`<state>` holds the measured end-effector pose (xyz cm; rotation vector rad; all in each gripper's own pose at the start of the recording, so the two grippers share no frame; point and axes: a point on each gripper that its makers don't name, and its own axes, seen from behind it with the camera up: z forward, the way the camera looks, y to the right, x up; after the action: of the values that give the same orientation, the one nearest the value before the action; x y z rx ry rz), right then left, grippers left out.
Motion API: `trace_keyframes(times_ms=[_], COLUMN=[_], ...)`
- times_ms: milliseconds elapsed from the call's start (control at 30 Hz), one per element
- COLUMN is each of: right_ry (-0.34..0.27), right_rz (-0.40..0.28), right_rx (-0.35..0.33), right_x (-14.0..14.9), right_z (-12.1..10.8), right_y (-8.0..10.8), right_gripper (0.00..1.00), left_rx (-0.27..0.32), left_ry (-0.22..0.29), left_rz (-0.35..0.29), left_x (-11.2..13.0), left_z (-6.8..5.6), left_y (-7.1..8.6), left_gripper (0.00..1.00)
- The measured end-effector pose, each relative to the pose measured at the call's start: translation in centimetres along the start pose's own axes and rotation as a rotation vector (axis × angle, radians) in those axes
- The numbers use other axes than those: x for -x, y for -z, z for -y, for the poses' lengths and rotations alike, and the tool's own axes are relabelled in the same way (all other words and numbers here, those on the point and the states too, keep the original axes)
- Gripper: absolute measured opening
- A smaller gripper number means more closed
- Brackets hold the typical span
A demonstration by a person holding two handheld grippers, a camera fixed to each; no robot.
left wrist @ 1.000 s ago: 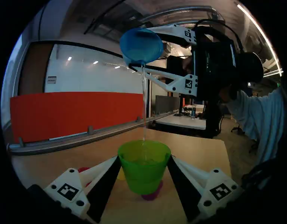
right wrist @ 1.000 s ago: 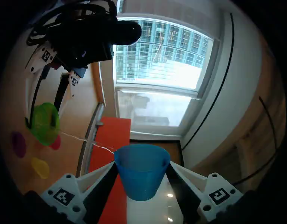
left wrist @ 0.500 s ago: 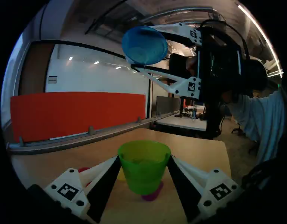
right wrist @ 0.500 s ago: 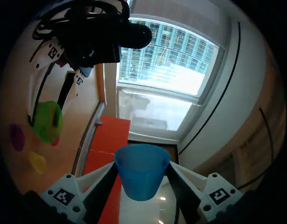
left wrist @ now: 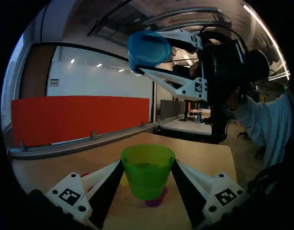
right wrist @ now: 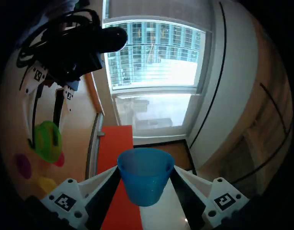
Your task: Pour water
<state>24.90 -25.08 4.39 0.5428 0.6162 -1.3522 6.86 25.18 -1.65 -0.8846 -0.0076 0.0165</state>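
A green cup [left wrist: 147, 170] holding some water sits between the fingers of my left gripper [left wrist: 147, 180], which is shut on it just above the wooden table [left wrist: 200, 153]. My right gripper [right wrist: 146, 184] is shut on a blue cup [right wrist: 146, 181]. In the left gripper view the blue cup [left wrist: 148, 46] hangs high above the green one, tipped on its side, with no water falling from it. In the right gripper view the green cup [right wrist: 47, 140] appears far off at the left, held by the left gripper's white fingers [right wrist: 34, 99].
Purple [left wrist: 156, 199], yellow [left wrist: 124, 179] and pink [left wrist: 85, 176] discs lie on the table under and behind the green cup. A metal rail and an orange panel [left wrist: 78, 115] run along the table's far edge. A person's sleeve [left wrist: 265, 119] is at the right.
The stream of water from the blue cup into the green cup has stopped. The blue cup has tipped back toward level. The green cup has stayed in place.
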Motion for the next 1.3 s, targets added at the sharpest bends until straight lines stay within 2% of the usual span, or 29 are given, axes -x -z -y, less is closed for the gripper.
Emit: trace_keyframes(times_ms=[167,367,500,667,1000,1100,1300], right_ry=[-0.151,-0.365,-0.507,-0.652,-1.019,-1.101,-1.228], right_rz=[0.021,0.036,0.032,0.042,0.032,0.022,0.008], right_rx=[-0.005,-0.012,-0.031,-0.050,-0.115,-0.130,-0.168], right_x=[0.7,0.7,0.2,-0.3,-2.7,-3.2,-4.2], right_z=[0.6,1.5,2.2,3.1,3.9,3.9,4.4], right_y=[0.3,0.9,1.4,1.9,2.8,2.9,3.0], right_gripper=[0.88,0.89,0.89,0.88,0.88,0.89,0.89], left_rx=[-0.004,-0.005,-0.007,-0.011,-0.017,-0.018,-0.022], left_ry=[-0.004,-0.007,-0.007,-0.008,-0.014,-0.017,-0.020], left_rz=[0.002,0.001,-0.001,-0.001,0.000,-0.001,-0.001], left_x=[0.0,-0.1,-0.2,-0.3,-0.5,-0.6,-0.8], left_z=[0.1,0.0,0.2,0.3,0.5,0.4,0.5], left_y=[0.1,0.1,0.1,0.1,0.2,0.3,0.3], left_gripper=[0.85,0.85,0.86,0.85,0.85,0.85,0.85])
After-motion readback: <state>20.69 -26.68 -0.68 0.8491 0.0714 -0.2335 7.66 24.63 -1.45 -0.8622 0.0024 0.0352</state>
